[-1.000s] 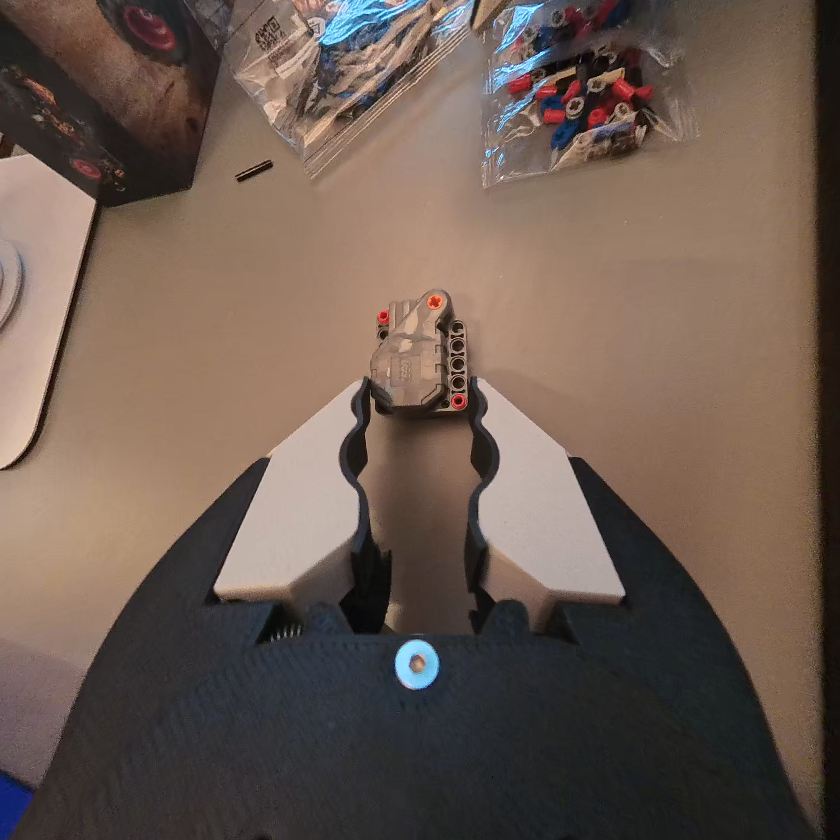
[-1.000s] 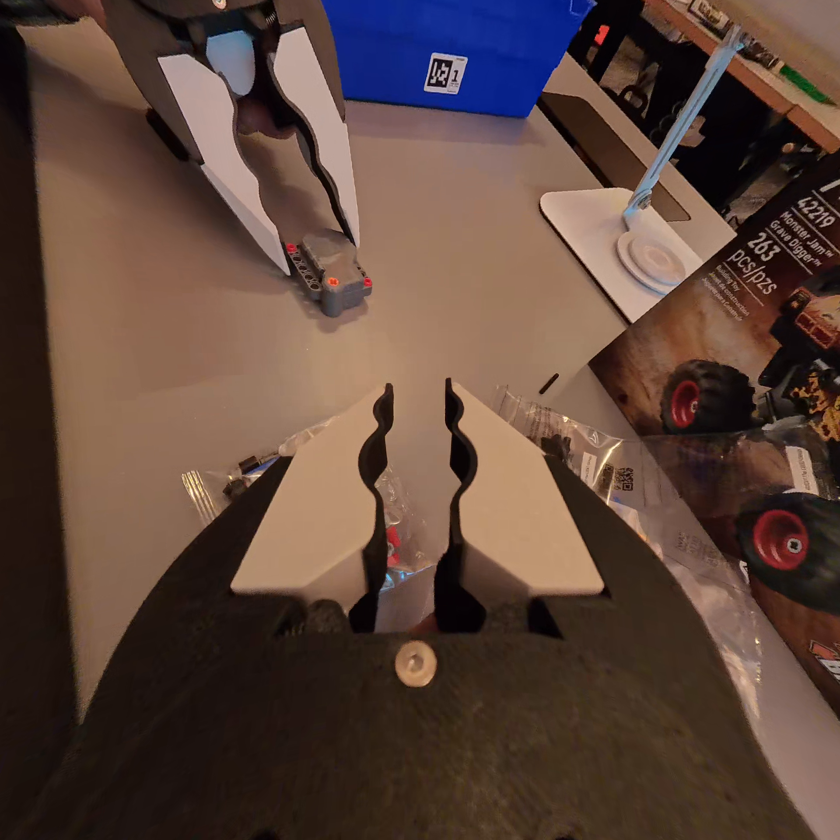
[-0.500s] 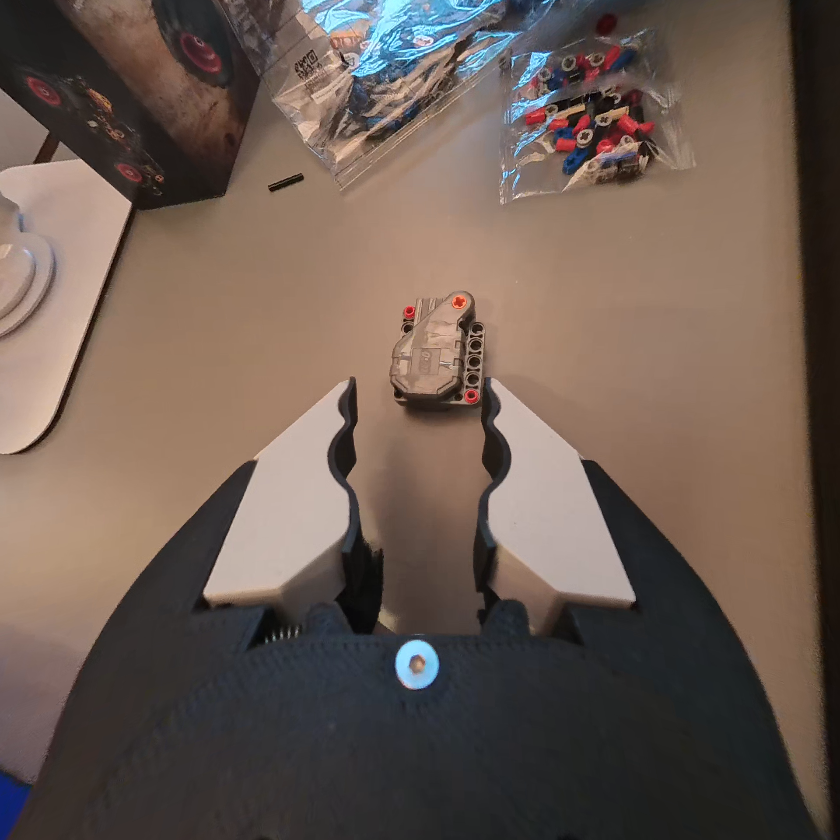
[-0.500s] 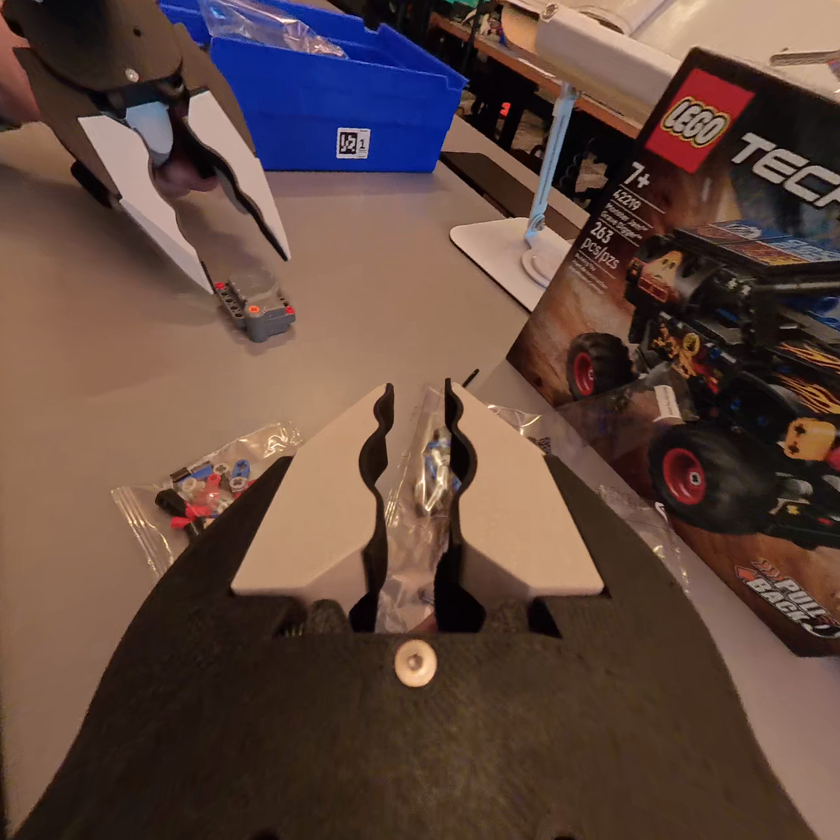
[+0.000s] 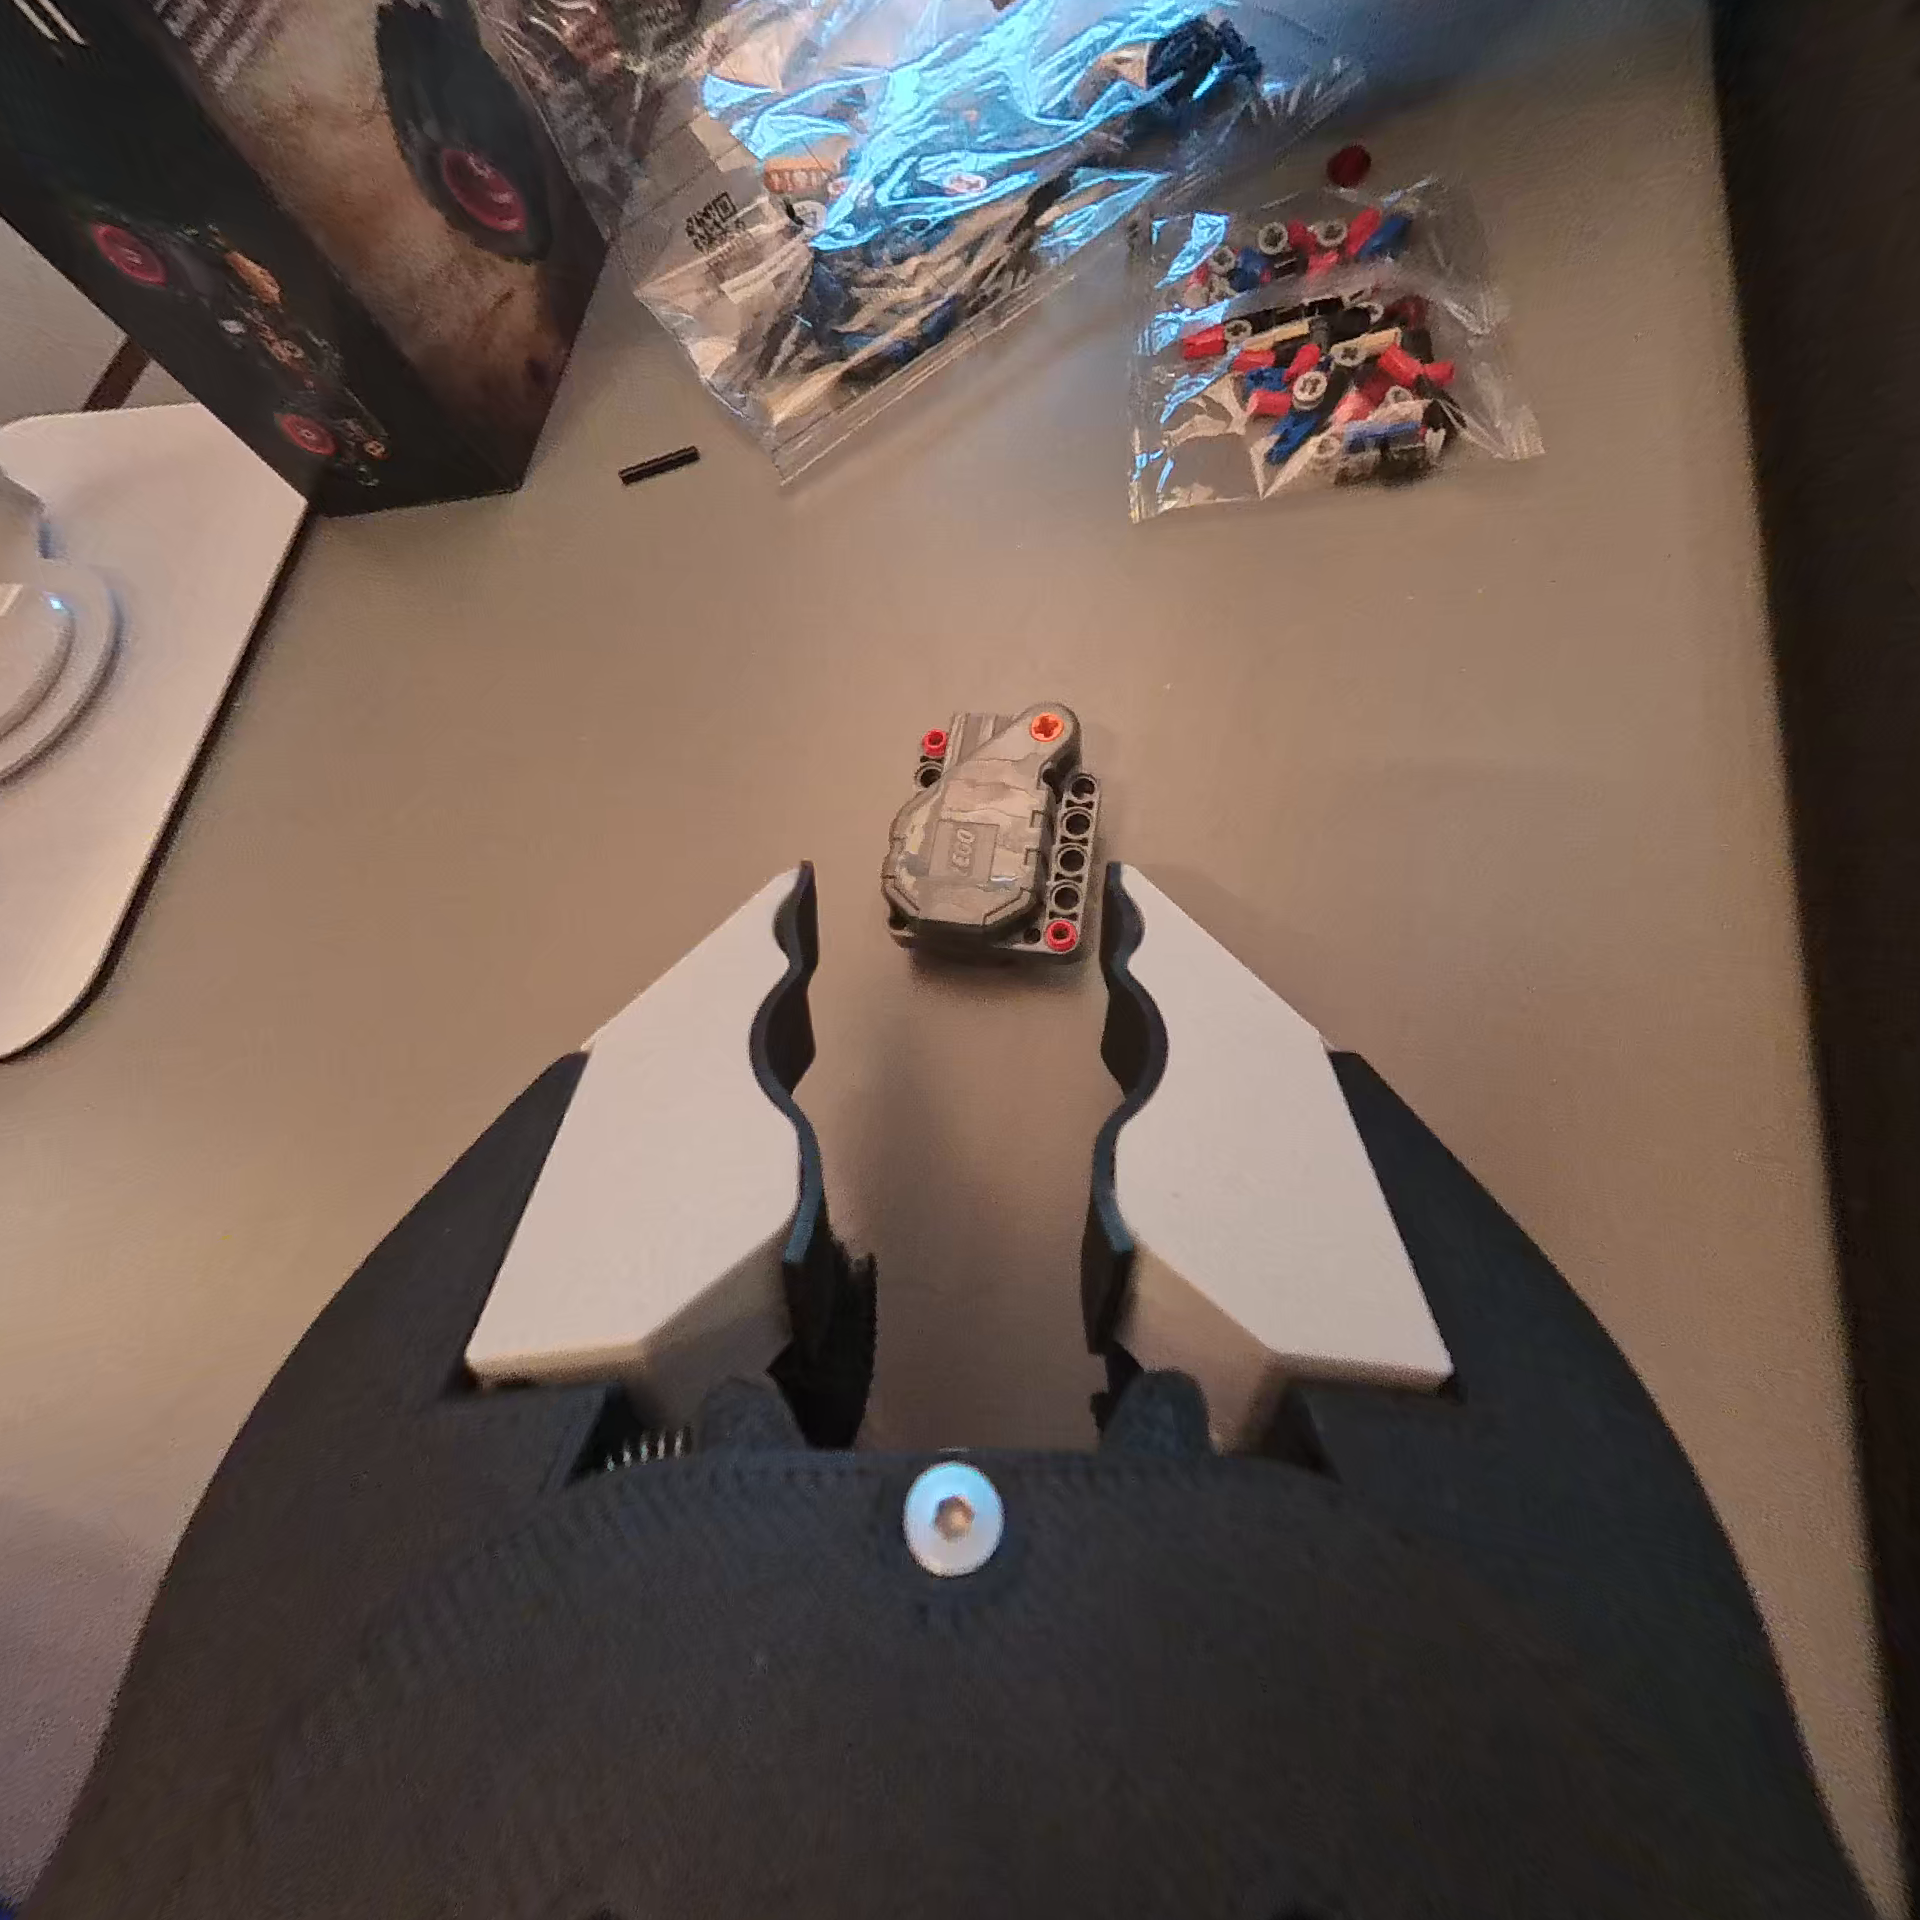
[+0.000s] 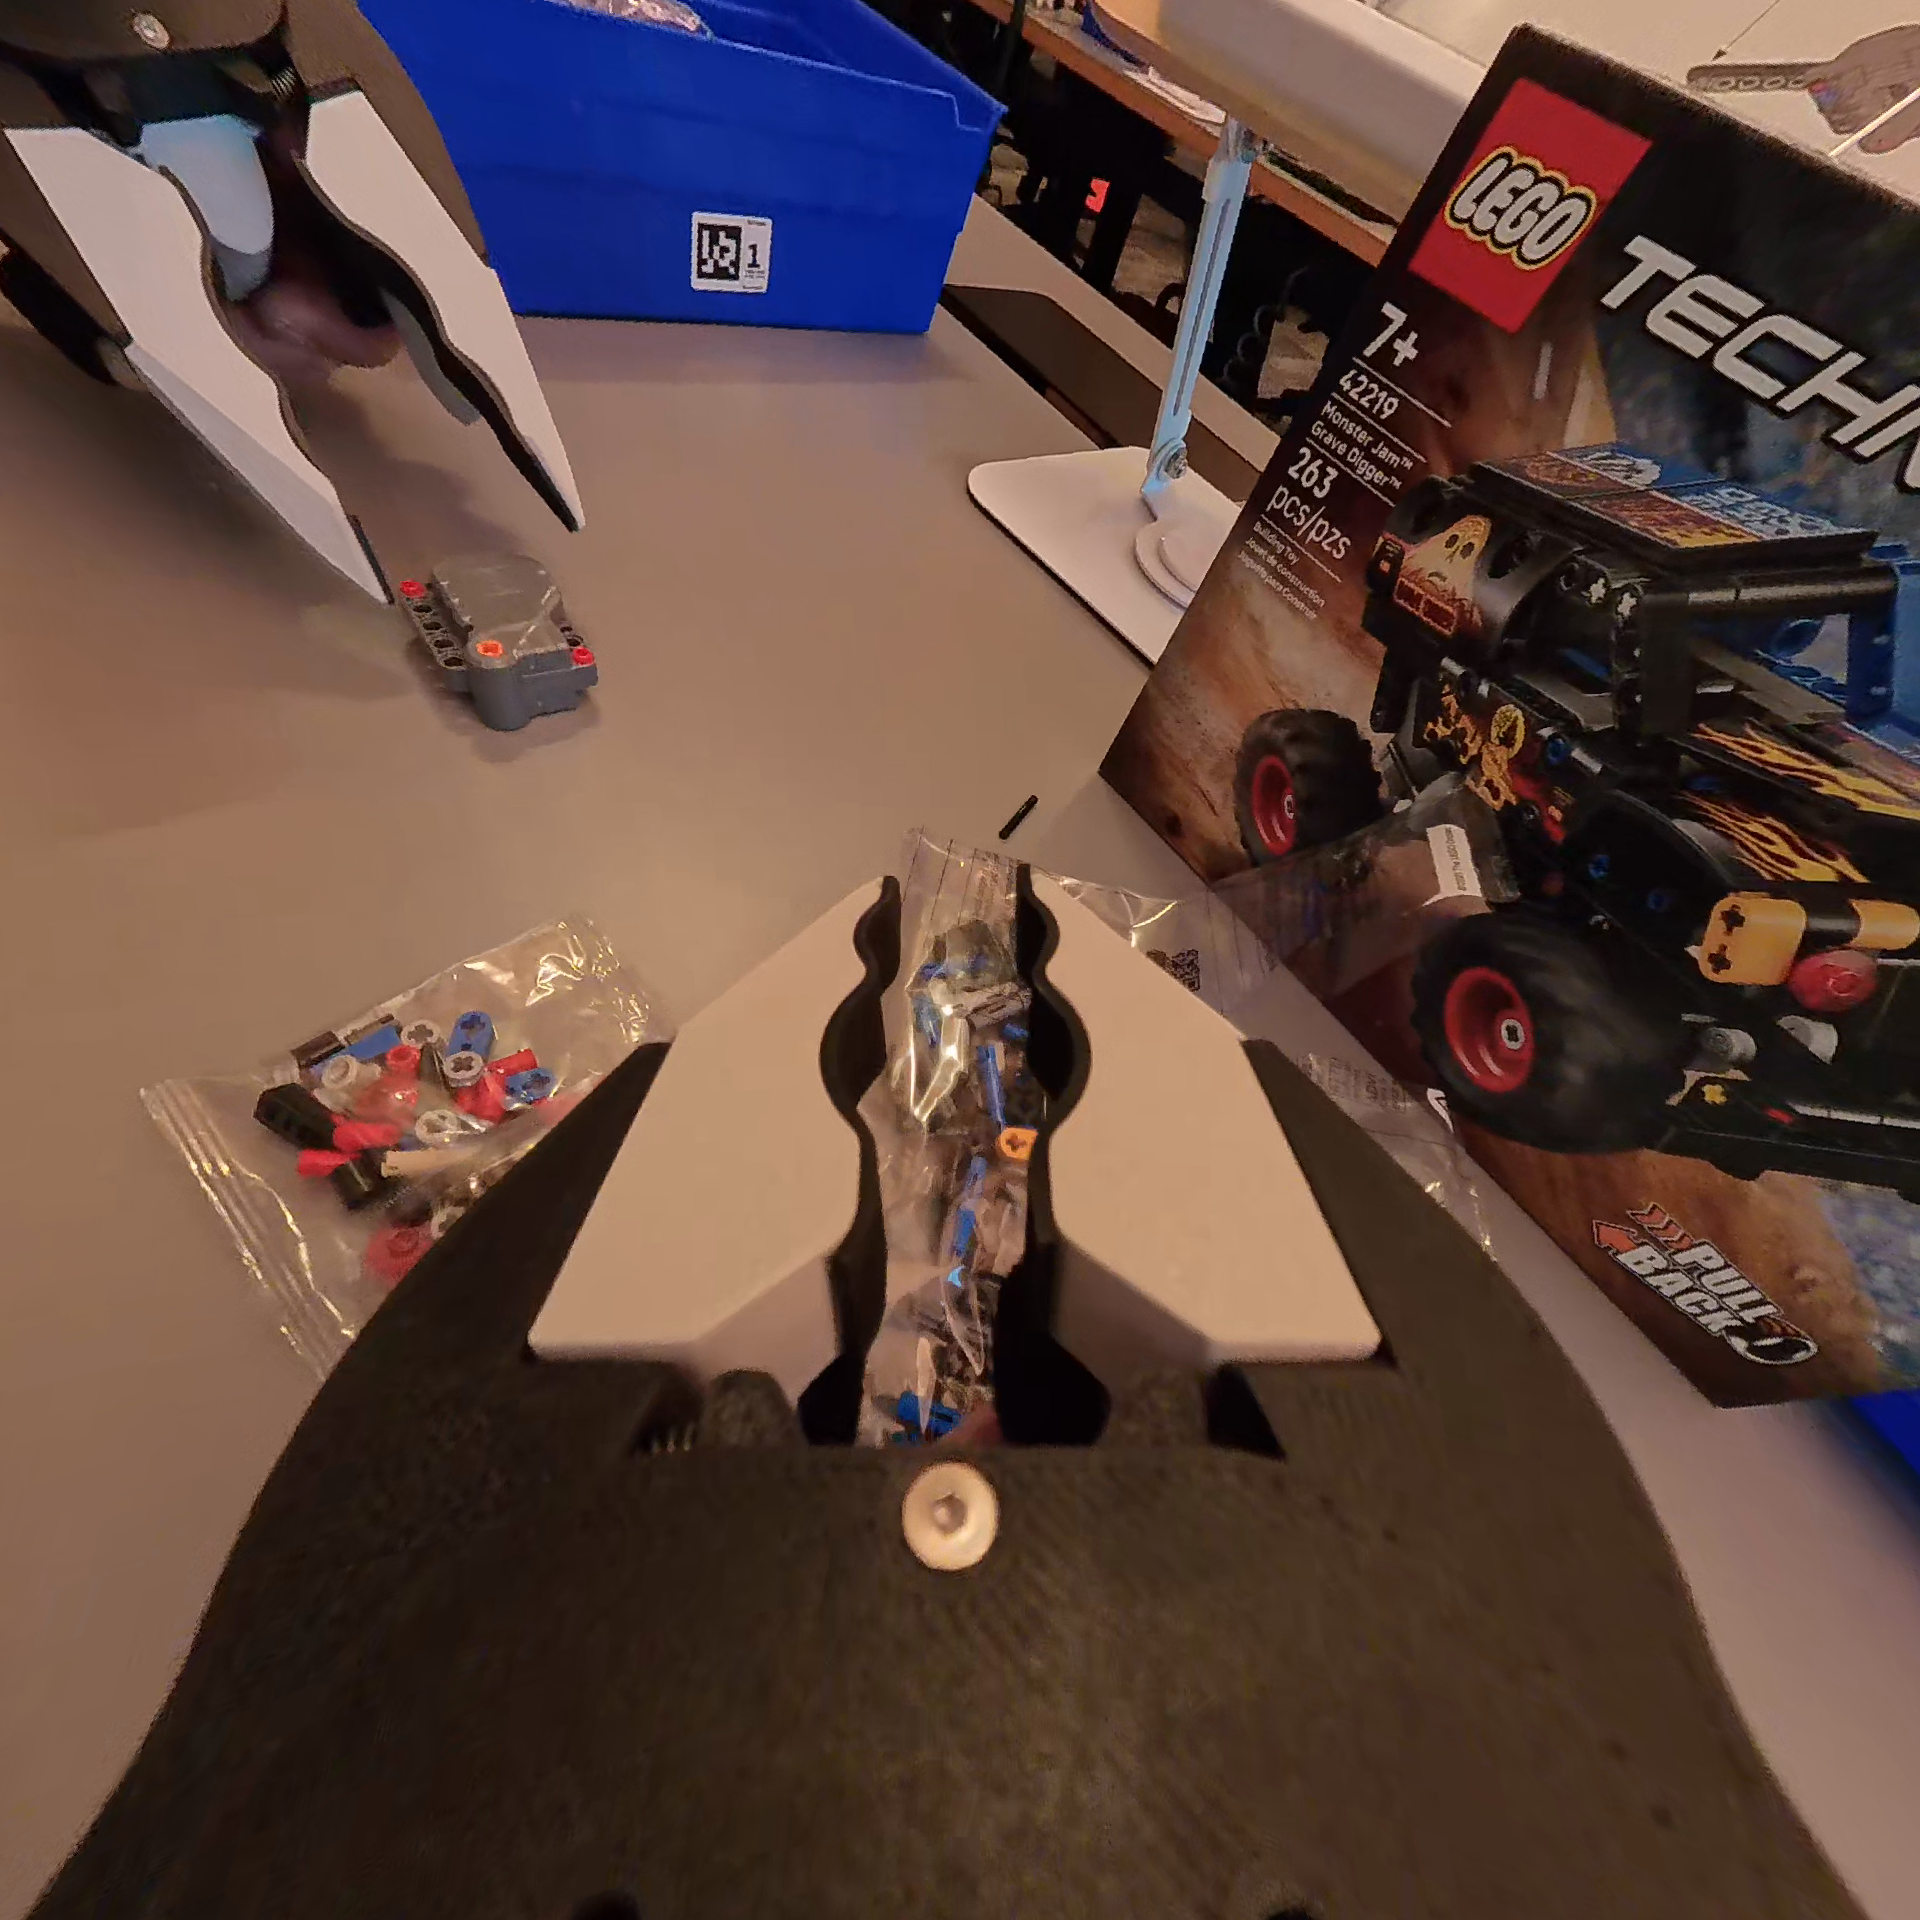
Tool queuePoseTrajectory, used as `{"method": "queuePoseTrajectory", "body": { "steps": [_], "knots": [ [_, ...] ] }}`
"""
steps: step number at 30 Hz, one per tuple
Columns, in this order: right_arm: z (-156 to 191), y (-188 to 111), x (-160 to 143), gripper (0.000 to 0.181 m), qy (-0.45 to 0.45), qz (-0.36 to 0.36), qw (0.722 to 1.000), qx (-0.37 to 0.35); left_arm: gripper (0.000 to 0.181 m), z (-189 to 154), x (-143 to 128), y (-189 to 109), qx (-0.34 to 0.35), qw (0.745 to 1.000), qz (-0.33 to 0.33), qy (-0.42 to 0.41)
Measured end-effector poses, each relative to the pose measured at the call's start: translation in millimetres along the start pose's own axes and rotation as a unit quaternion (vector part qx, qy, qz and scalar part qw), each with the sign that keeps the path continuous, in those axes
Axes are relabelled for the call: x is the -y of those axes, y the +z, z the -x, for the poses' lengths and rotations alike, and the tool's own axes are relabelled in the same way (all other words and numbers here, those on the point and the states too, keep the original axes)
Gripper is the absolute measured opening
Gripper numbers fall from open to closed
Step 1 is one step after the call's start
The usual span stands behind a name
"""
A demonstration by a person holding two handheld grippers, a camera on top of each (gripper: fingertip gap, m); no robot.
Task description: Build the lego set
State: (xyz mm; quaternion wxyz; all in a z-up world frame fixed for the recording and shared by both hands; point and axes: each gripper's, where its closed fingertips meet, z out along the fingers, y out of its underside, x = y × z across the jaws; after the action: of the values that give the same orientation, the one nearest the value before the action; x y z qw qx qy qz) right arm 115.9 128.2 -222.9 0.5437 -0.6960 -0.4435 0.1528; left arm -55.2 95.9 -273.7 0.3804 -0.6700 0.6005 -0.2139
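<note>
Resting flat on the grey counter [image 5: 1351, 727], the grey motor block [image 5: 987, 842] with red pins sits just ahead of the left claw [image 5: 961, 888]. Left claw spread wide, tips either side of the block's near end; right tip just beside the block's holed beam, left tip apart from it. No contact seen in the left wrist view. From the right wrist view the same claw [image 6: 473, 561] hangs above the block [image 6: 504, 639], one white tip close to its red-pinned corner; whether it touches cannot be told.

Right claw [image 6: 956, 894] narrowed to a slim gap, with a clear bag of blue and grey parts [image 6: 966, 1049] showing in the gap. Whether the pads actually pinch the bag or merely sit over it: cannot tell.

Other items:
- Small bag of red, blue and black connectors [image 6: 405, 1101] on the counter, left of the right claw; same bag [image 5: 1320, 353] far right in the left wrist view.
- Large crinkled parts bag [image 5: 914, 239] next to the set box [image 5: 343, 270].
- Box [image 6: 1558, 675] stands upright at the counter's right side.
- Loose black pin [image 6: 1018, 816] lies between box and bags.
- Blue bin [image 6: 675, 156] at the far edge.
- White lamp base [image 6: 1081, 520] beside the box.
</note>
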Motion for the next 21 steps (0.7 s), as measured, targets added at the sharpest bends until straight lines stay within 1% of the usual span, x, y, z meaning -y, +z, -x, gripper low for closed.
{"method": "queuePoseTrajectory", "body": {
  "steps": [3,7,14,21],
  "knots": [
    [-1.3,-0.3,-2.1,0.02,-0.003,0.005,1.0,-0.005,0.054,-1.5,-3.4,1.1,-0.001,1.0,0.011,0.009],
    [-2.3,-0.9,-3.3,0.02,-0.001,0.006,1.0,-0.007,0.054,-1.9,0.1,-2.6,-0.001,1.0,0.002,0.009],
    [-1.5,-0.2,-5.0,0.02,-0.003,0.009,1.0,-0.005,0.055,-4.8,-3.8,1.0,-0.006,1.0,0.012,0.017],
    [-1.8,-0.3,-6.7,0.019,0.0,0.009,1.0,-0.002,0.055,-2.3,-1.9,0.7,-0.005,1.0,0.001,0.009]
  ]
}}
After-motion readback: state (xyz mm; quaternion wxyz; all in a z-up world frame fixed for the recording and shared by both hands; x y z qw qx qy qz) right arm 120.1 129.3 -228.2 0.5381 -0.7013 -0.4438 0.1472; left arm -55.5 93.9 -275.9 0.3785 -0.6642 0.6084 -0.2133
